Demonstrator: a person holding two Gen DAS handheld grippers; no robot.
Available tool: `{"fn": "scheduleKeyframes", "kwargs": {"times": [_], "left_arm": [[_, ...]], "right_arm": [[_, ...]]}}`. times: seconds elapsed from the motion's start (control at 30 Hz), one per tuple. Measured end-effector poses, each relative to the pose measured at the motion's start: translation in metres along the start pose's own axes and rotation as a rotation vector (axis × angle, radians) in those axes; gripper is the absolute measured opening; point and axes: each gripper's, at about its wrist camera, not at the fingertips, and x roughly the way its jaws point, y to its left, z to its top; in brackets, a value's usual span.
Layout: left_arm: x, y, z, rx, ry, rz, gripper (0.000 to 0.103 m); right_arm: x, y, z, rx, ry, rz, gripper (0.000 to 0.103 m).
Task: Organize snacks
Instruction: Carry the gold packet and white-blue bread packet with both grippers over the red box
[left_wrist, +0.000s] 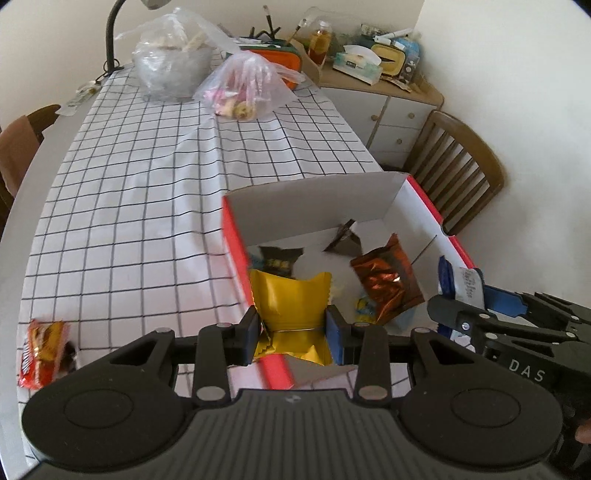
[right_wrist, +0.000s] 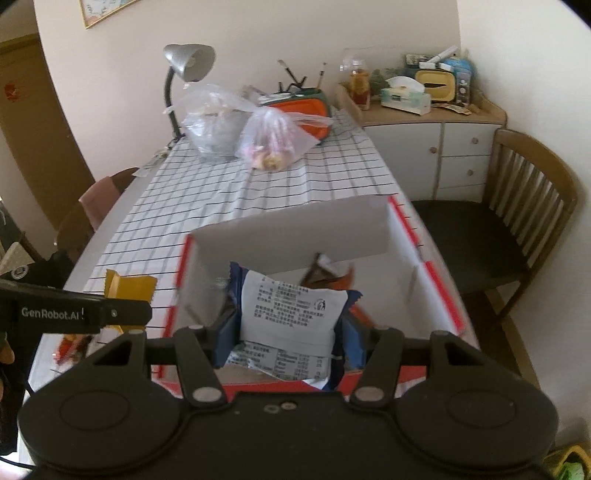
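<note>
Our left gripper (left_wrist: 291, 334) pinching yellow packet (left_wrist: 291, 299) over red box (left_wrist: 428, 201), right gripper (right_wrist: 284, 343) clamping blue-white packet (right_wrist: 291, 314), we see orange packet (left_wrist: 42, 354) on table.

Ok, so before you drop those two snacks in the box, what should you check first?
1. Left hand-held gripper is shut on the yellow packet: ok.
2. Right hand-held gripper is shut on the blue-and-white packet: ok.
3. Yellow packet is fully over the red-edged box: not ok, its near end hangs over the box's left wall.
4. Blue-and-white packet is over the box opening: ok.
5. Free floor space in the box: ok, bare patches show between the wrappers.
6. Snacks remaining outside: not ok, a red-orange packet lies on the checked tablecloth.
</note>
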Motion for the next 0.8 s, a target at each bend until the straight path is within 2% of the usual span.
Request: {"fn": "scheduleKeyframes", "kwargs": {"times": [0.3, 0.6, 0.8], "left_arm": [[0.048, -0.030, 0.023, 0.000, 0.038, 0.061, 0.036], [0.095, -0.043, 0.049, 0.007, 0.107, 0.128, 0.036], [0.122, -0.043, 0.065, -0.001, 0.159, 0.141, 0.037]], "right_arm": [[0.030, -0.046, 0.017, -0.041, 0.042, -0.038, 0.058], [0.075, -0.059, 0.034, -0.081, 0.097, -0.035, 0.058], [0.101, -0.061, 0.048, -0.092, 0.129, -0.025, 0.058]]}}
